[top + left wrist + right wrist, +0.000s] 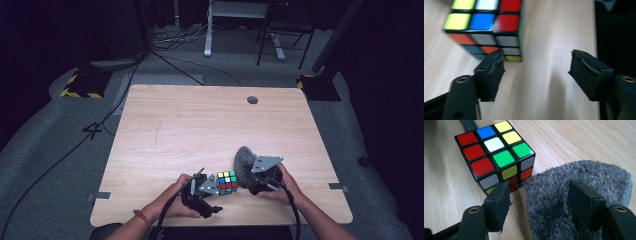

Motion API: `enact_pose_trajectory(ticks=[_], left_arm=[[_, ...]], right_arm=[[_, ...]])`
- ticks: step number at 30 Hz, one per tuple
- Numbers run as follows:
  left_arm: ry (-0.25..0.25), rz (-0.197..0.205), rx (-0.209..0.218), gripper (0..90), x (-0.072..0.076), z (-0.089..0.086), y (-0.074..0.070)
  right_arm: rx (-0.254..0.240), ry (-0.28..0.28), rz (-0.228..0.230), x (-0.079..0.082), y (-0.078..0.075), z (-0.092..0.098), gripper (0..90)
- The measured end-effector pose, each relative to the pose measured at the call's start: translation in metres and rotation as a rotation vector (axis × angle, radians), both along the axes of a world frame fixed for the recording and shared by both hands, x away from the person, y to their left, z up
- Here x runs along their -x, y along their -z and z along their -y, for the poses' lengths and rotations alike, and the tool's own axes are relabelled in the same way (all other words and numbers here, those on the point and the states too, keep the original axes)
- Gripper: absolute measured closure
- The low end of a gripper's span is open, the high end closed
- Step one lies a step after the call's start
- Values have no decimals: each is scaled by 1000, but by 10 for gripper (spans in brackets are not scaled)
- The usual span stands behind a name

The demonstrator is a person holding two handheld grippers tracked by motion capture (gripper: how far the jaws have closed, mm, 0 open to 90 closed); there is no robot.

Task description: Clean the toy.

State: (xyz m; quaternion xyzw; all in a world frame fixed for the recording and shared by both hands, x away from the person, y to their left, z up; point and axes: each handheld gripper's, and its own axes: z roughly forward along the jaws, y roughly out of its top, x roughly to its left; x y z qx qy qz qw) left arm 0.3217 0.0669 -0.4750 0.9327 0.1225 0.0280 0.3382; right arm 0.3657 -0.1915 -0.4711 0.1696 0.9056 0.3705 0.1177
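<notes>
Both forearms enter from the near table point(165, 120) edge, and between the grippers a puzzle cube point(227, 182) rests flat on the wood, its right side touching a grey fuzzy cloth point(243, 162). Nearer the cube, the left gripper point(207, 186) sits just left of it, jaws spread with bare wood between them. Also spread, the right gripper point(537, 202) straddles the cloth's near edge, pinching nothing yet.
</notes>
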Motion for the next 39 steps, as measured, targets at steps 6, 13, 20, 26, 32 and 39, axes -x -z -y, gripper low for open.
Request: enact_pose_trajectory(ticks=[6, 13, 20, 26, 32, 39], left_arm=[[-95, 8, 40, 169, -26, -4, 2], [-31, -1, 39, 158, -35, 11, 5], [-15, -13, 26, 237, -40, 18, 12], [13, -6, 26, 309, -40, 20, 14], [21, -3, 33, 305, -41, 23, 13], [26, -12, 36, 279, -41, 25, 14]], right_arm=[[-13, -25, -6, -1, -1, 0, 344], [-10, -21, 1, -2, 1, 0, 345], [-10, -29, -1, -2, 3, -4, 356], [-27, -18, 17, -2, 3, -6, 363], [-82, -22, 26, -1, -3, -4, 390], [-111, -42, 44, 4, -8, -9, 403]])
